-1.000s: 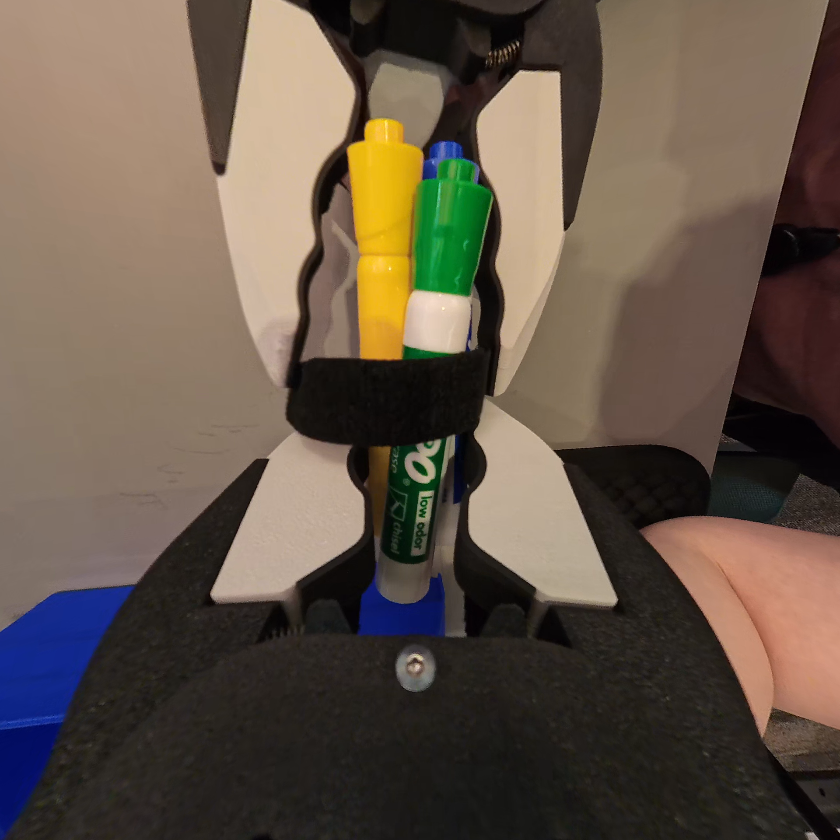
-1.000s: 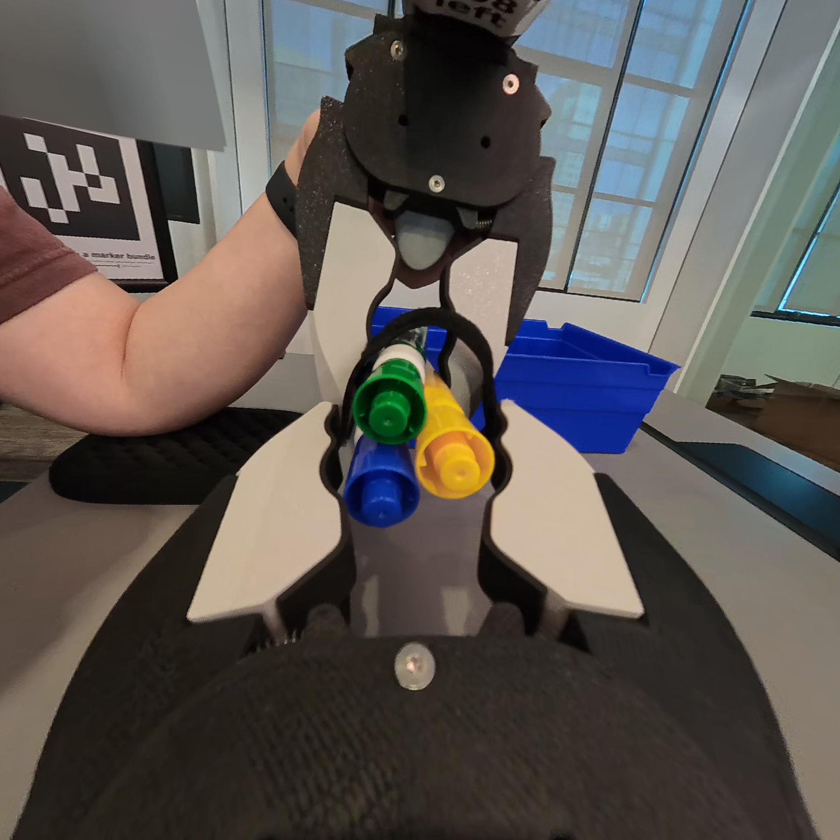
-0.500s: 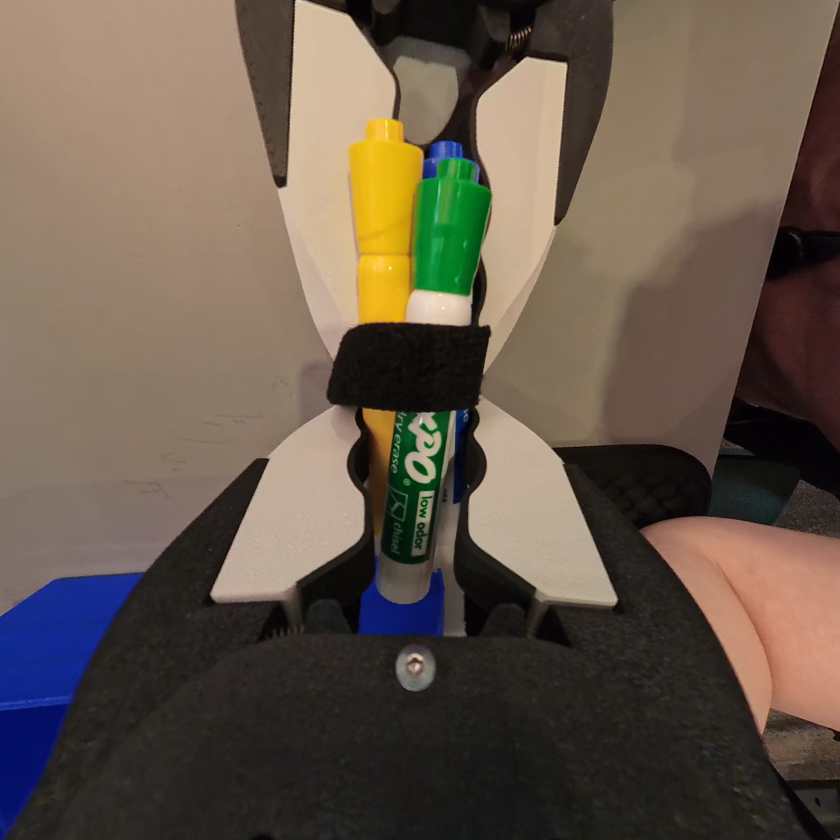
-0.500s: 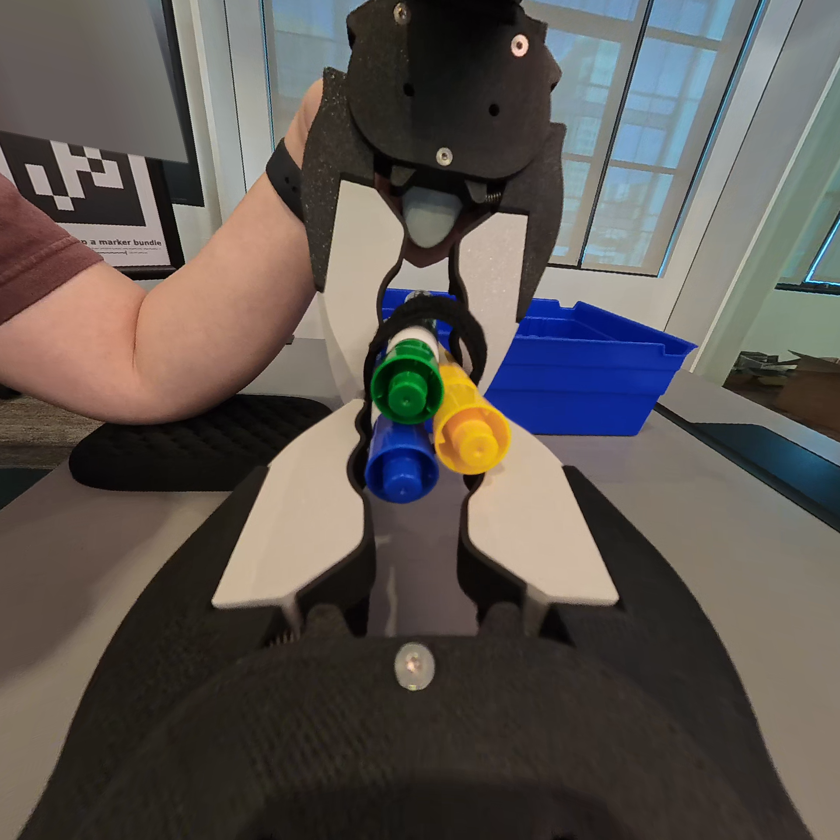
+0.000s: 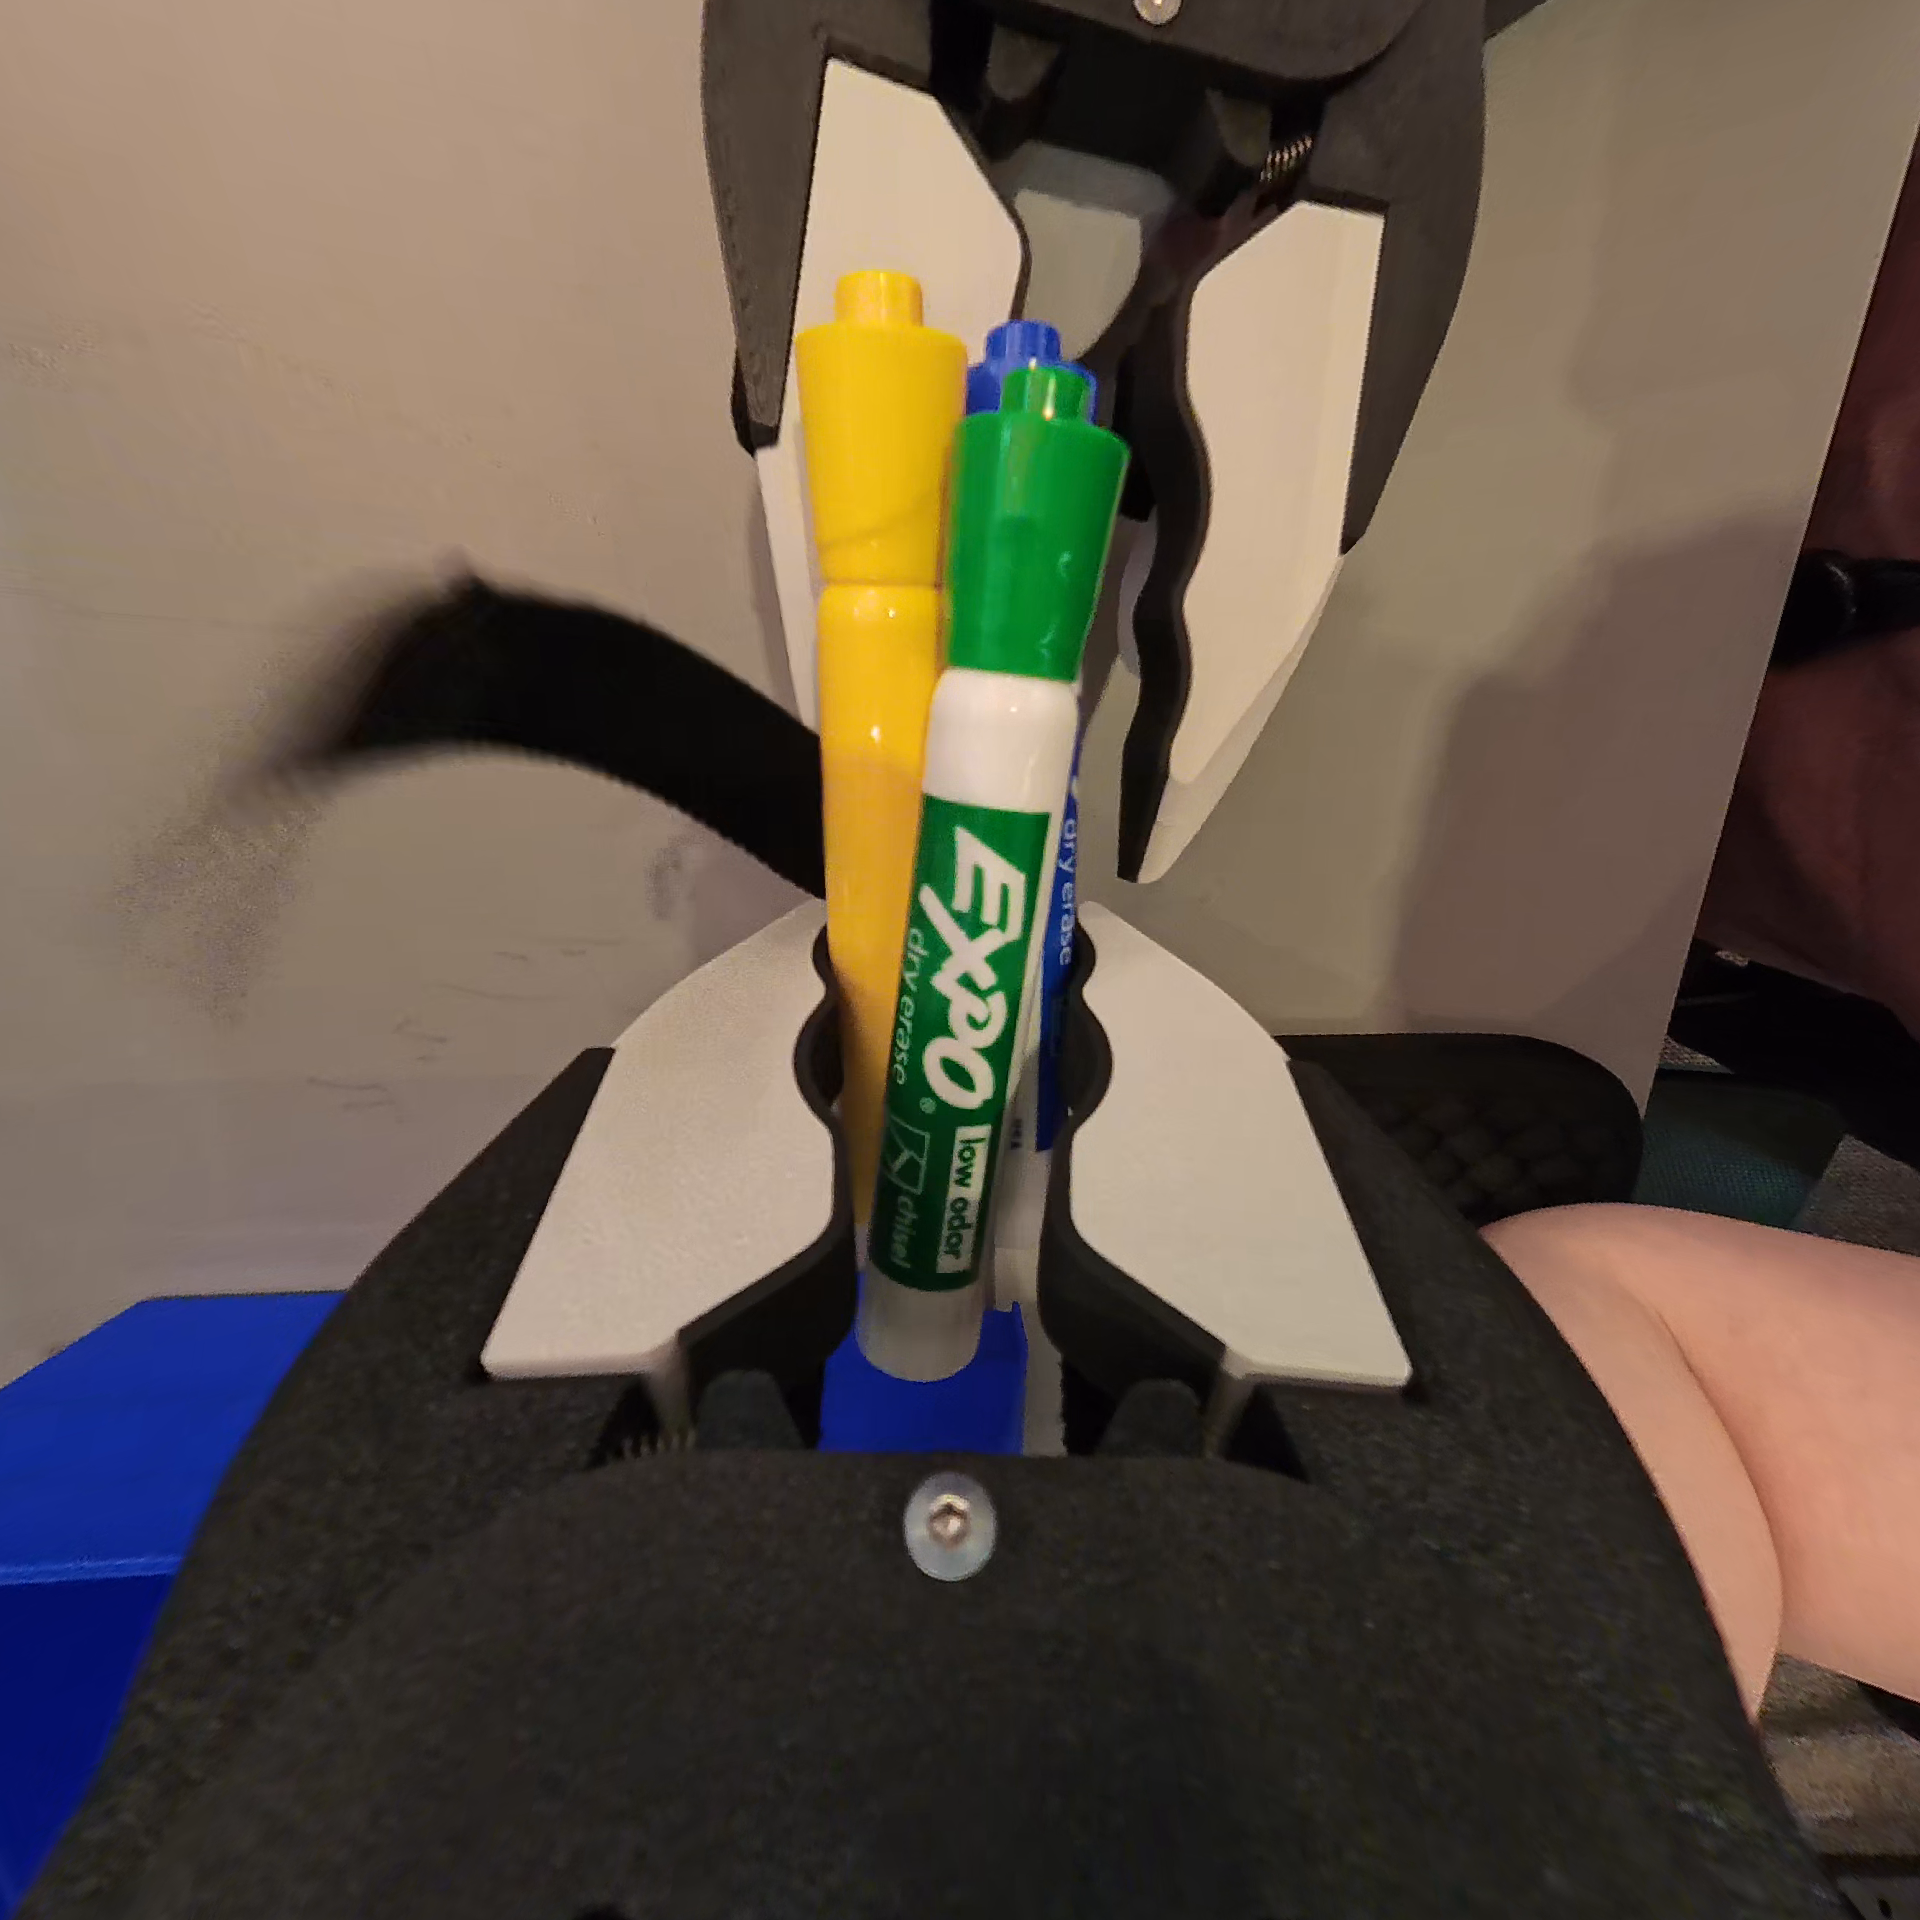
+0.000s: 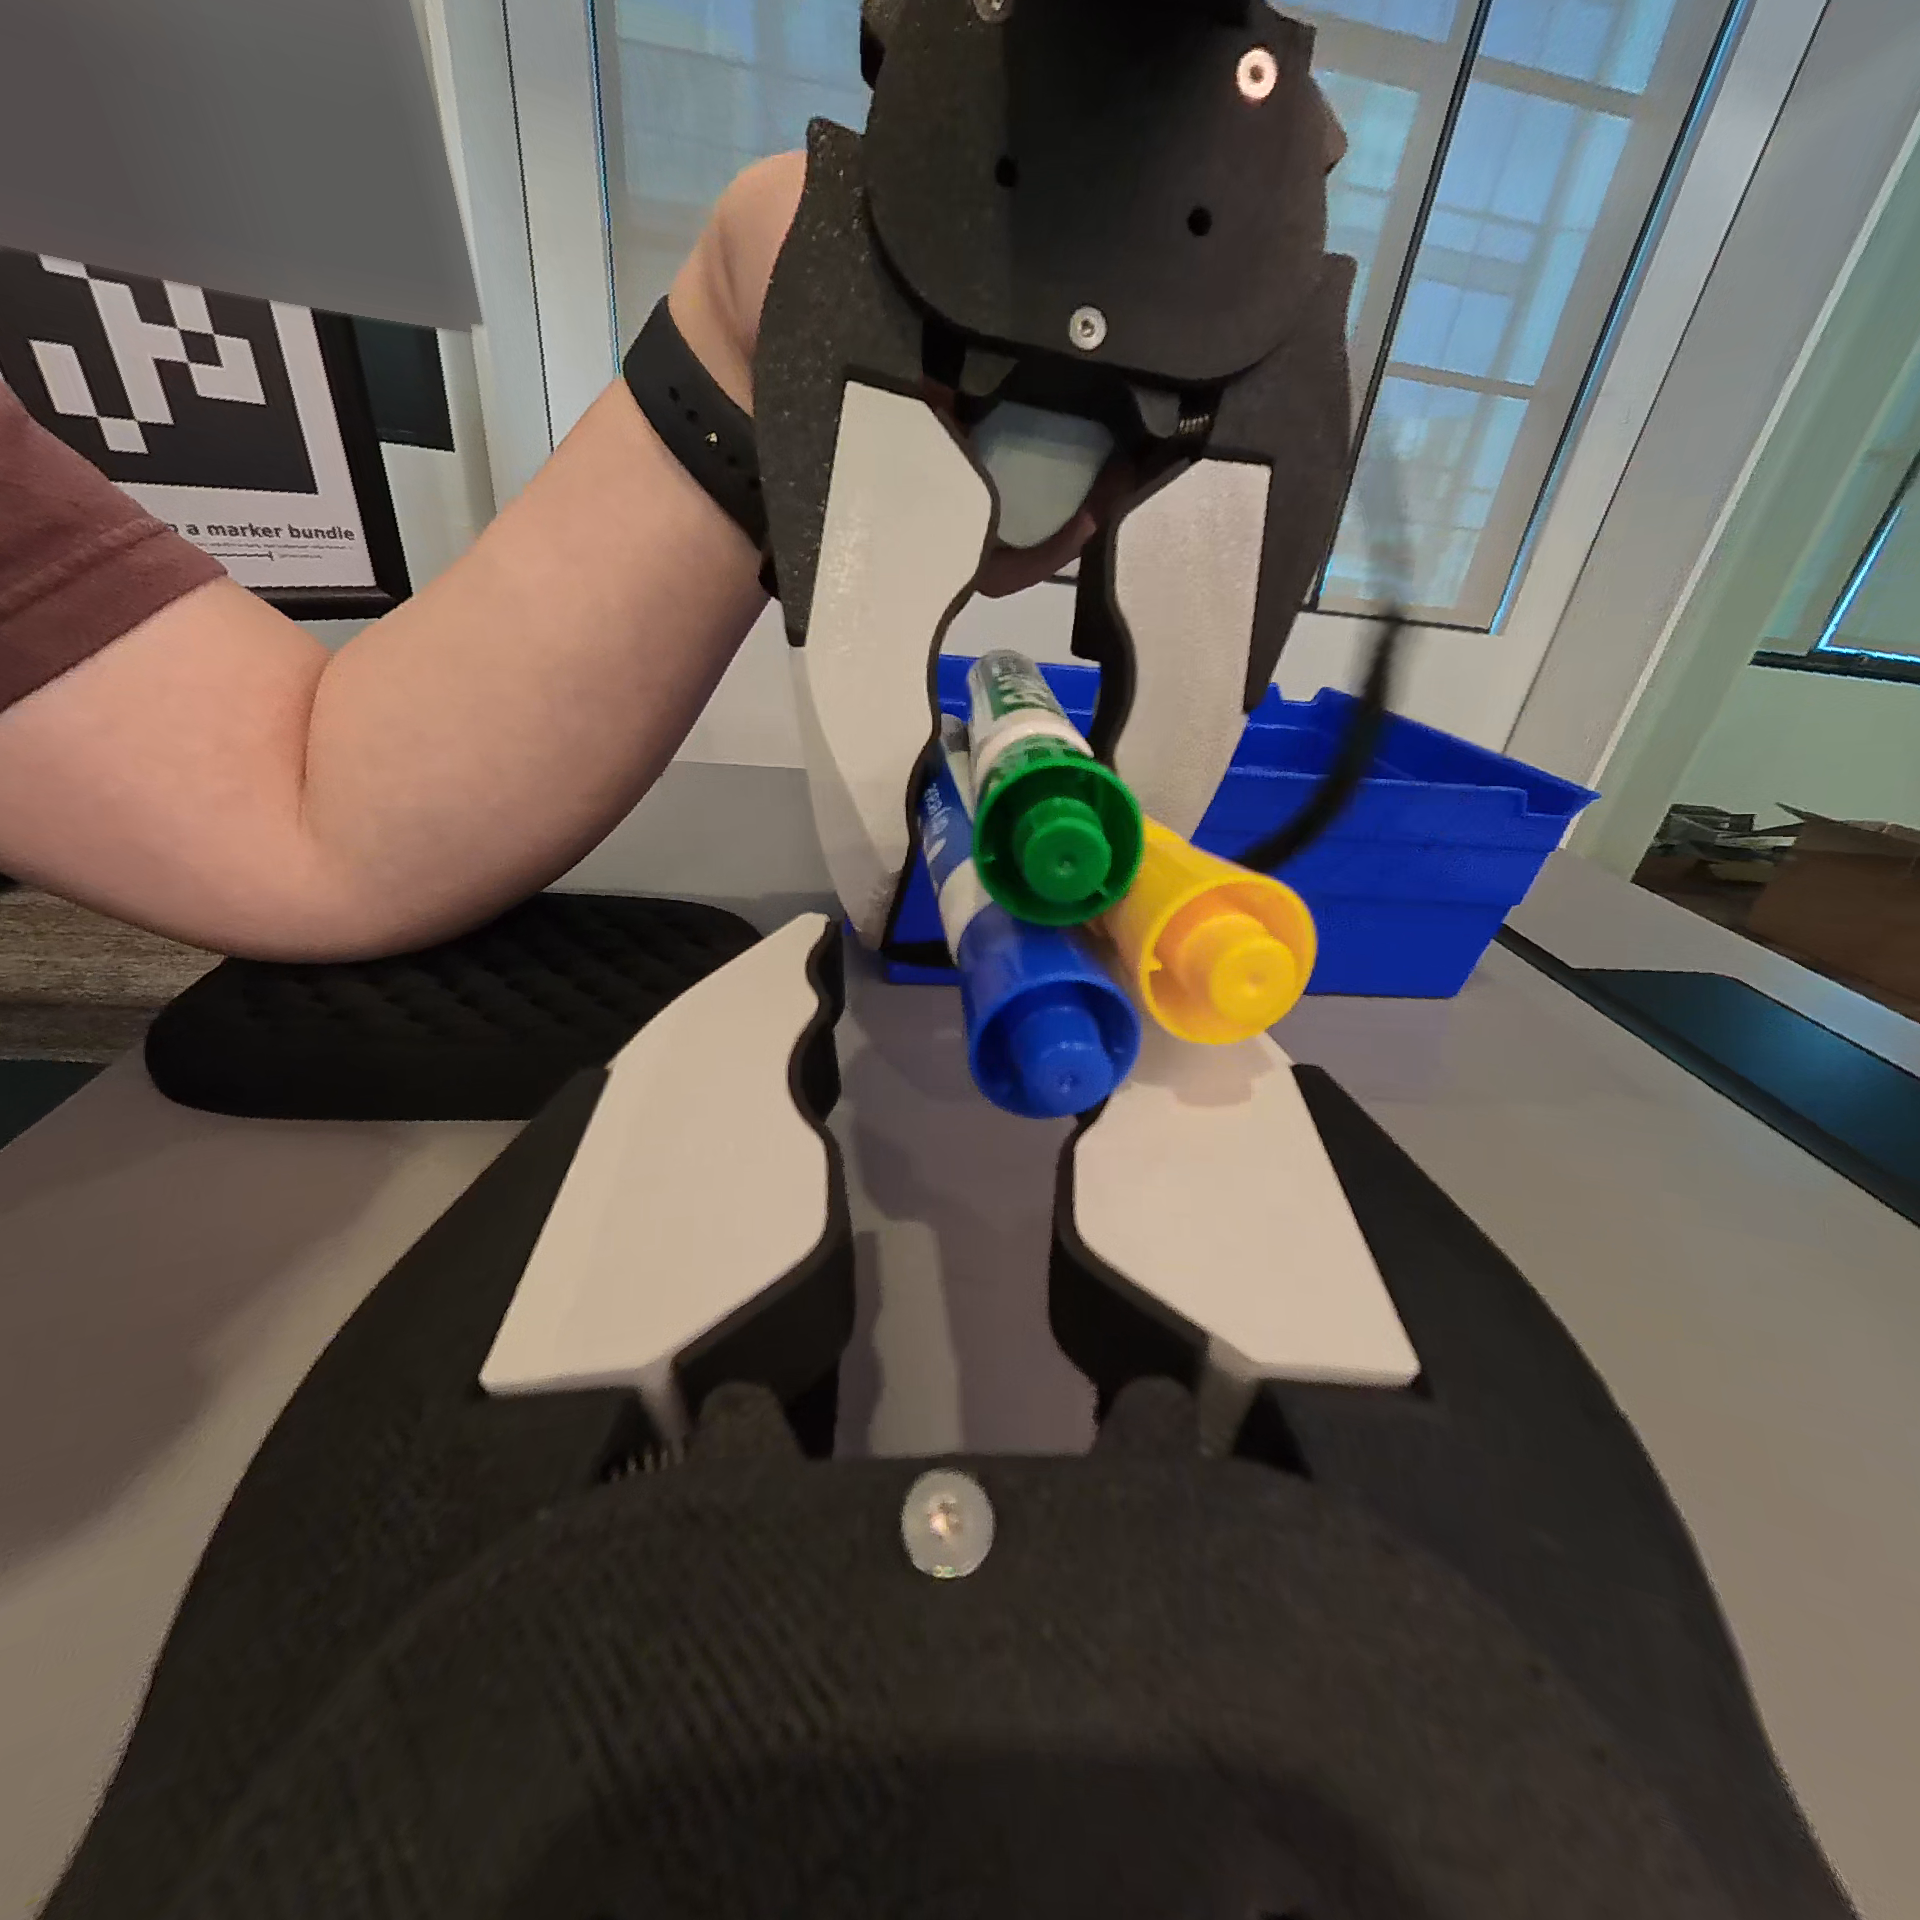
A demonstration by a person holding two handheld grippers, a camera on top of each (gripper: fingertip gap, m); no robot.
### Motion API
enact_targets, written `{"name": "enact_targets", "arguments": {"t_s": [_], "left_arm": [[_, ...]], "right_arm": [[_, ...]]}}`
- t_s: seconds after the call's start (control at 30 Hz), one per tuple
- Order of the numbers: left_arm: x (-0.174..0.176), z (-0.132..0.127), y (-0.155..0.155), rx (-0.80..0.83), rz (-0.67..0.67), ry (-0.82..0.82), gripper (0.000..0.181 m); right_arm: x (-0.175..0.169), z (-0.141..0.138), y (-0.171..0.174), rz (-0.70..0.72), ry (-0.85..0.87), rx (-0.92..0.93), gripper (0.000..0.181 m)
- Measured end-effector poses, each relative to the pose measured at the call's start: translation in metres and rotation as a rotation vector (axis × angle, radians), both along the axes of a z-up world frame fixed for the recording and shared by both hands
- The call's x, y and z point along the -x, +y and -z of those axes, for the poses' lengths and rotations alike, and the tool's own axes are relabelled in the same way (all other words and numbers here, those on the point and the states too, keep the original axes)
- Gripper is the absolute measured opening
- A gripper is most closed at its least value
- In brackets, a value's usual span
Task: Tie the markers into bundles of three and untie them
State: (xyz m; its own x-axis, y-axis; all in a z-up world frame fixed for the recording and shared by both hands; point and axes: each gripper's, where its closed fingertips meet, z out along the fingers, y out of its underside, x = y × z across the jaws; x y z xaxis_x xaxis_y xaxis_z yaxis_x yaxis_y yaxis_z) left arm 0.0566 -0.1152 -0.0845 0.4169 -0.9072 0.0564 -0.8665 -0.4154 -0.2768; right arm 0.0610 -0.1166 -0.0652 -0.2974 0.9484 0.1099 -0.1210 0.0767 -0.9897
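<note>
My left gripper [image 5: 956, 935] is shut on three markers and holds them by their barrels: yellow [image 5: 873, 623], green [image 5: 1023, 582] and blue [image 5: 1023, 364] behind. In the right wrist view their capped ends, green [image 6: 1055, 842], blue [image 6: 1049, 1029] and yellow [image 6: 1226, 961], point at the camera. A black strap [image 5: 540, 686] hangs loose and blurred to one side of the markers, with one end behind the yellow one; it also shows in the right wrist view [image 6: 1351, 727]. My right gripper [image 6: 940, 1049] is open and empty, facing the caps, and one of its fingers [image 5: 1236, 582] shows beyond the markers.
A blue bin [image 6: 1403, 883] stands on the grey table [image 6: 1558, 1195] behind the markers. A black ribbed mat [image 6: 447, 997] lies under the person's forearm [image 6: 416, 748]. A framed black-and-white sign [image 6: 177, 416] stands at the back left. Windows are behind. Left and right tips are no more than a few centimetres apart.
The strap was wrapped round the three markers and the right gripper's fingers; it has come off and now swings loose to the side. The right gripper narrowed and drew back from the markers.
</note>
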Motion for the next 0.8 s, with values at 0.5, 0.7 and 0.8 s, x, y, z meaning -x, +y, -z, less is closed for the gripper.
{"name": "enact_targets", "arguments": {"t_s": [0.5,0.7,0.8], "left_arm": [[-0.007,-0.006,0.001,-0.03,0.031,-0.033,0.038],[-0.005,-0.003,-0.002,-0.008,0.029,-0.025,0.039],[-0.003,-0.001,-0.002,0.001,0.021,-0.008,0.039]], "right_arm": [[-0.006,-0.01,0.006,-0.022,0.049,0.106,0.019],[-0.003,-0.003,-0.001,-0.057,0.004,0.127,0.009],[-0.001,0.003,0.0,-0.068,-0.039,0.152,0.006]]}}
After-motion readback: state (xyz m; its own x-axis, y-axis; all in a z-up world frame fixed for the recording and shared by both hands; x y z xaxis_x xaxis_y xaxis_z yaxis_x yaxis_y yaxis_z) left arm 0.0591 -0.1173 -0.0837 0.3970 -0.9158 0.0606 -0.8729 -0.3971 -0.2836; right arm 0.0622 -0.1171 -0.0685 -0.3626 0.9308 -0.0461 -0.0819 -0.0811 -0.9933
